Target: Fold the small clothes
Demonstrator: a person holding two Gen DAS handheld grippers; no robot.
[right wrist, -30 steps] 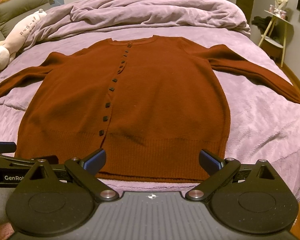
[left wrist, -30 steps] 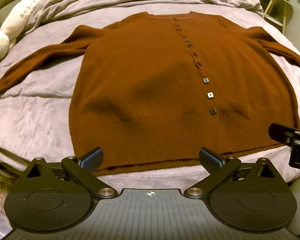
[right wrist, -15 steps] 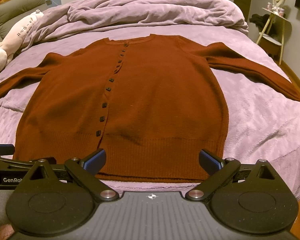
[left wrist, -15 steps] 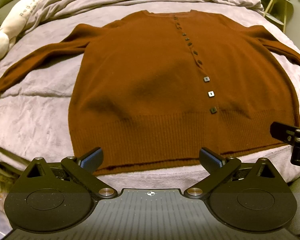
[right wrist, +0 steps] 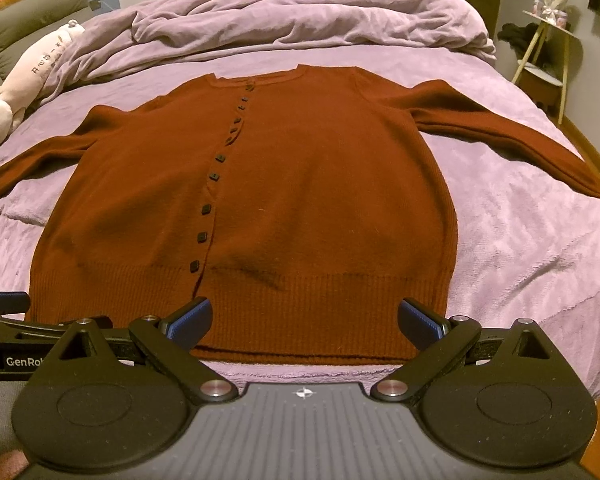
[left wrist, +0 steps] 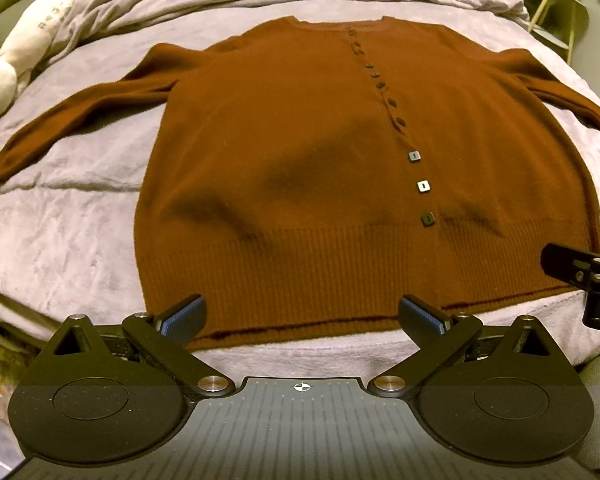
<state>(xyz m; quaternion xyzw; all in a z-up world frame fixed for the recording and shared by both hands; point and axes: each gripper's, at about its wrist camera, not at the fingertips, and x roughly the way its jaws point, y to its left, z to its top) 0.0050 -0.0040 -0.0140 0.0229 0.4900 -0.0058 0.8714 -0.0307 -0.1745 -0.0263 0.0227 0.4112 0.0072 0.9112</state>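
Cardigan (left wrist: 300, 160) flat on bed (left wrist: 60, 232), hem at 6 o'clock; left gripper (left wrist: 300, 316) and right gripper (right wrist: 304, 320) fingers spread, empty.

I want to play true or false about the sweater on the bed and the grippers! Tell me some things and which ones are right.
1. The brown cardigan lies spread flat on the purple bed cover. True.
2. The cardigan is unbuttoned and hanging open. False: its row of buttons is done up down the front.
3. The left gripper is open and holds nothing. True.
4. The right gripper is pinching the hem. False: it is open, at the near edge of the hem, with nothing between its fingers.
5. Both sleeves are folded over the chest. False: they stretch out to the sides.
6. A white plush toy lies at the bed's left side. True.
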